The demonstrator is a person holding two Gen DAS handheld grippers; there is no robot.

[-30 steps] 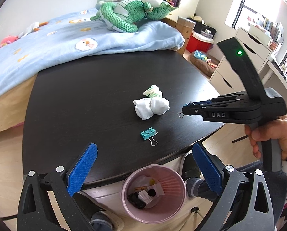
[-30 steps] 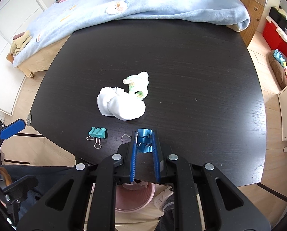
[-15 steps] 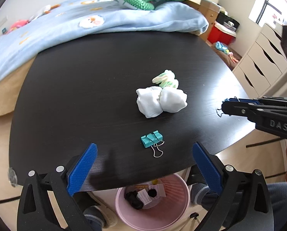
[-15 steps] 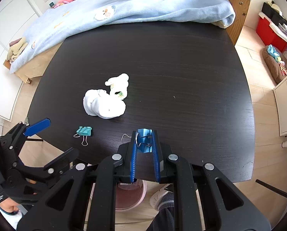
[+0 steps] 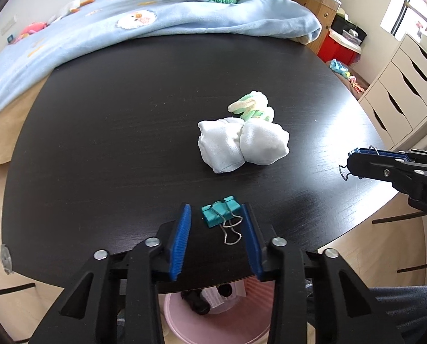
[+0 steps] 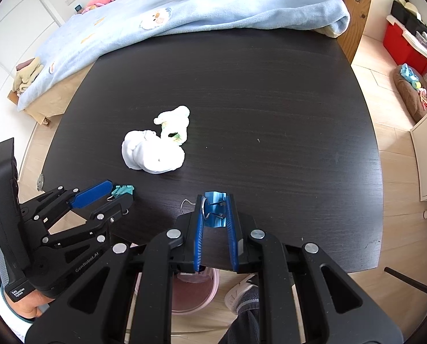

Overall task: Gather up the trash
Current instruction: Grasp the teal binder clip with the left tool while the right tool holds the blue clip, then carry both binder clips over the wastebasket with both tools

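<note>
A teal binder clip (image 5: 220,215) lies near the front edge of the black table (image 5: 113,120). My left gripper (image 5: 216,209) is down around it and its jaws are closing. The right pad is at the clip's side and a thin gap shows at the left pad. In the right wrist view the left gripper (image 6: 121,193) straddles the teal clip (image 6: 123,190). My right gripper (image 6: 215,197) is shut on a blue binder clip (image 6: 215,209) and hovers over the table's front edge; it also shows at the right as the right gripper (image 5: 351,163).
A white rolled sock bundle (image 5: 242,149) and a green-and-white sock (image 5: 250,106) lie mid-table. A pink bin (image 5: 184,324) with some trash stands under the front edge. A bed with a blue blanket (image 5: 127,28) borders the far side, and white drawers (image 5: 408,94) stand at the right.
My left gripper has come down and forward over the teal clip, and its jaws have gone from wide apart to narrow around it. The right gripper keeps still with its blue clip.
</note>
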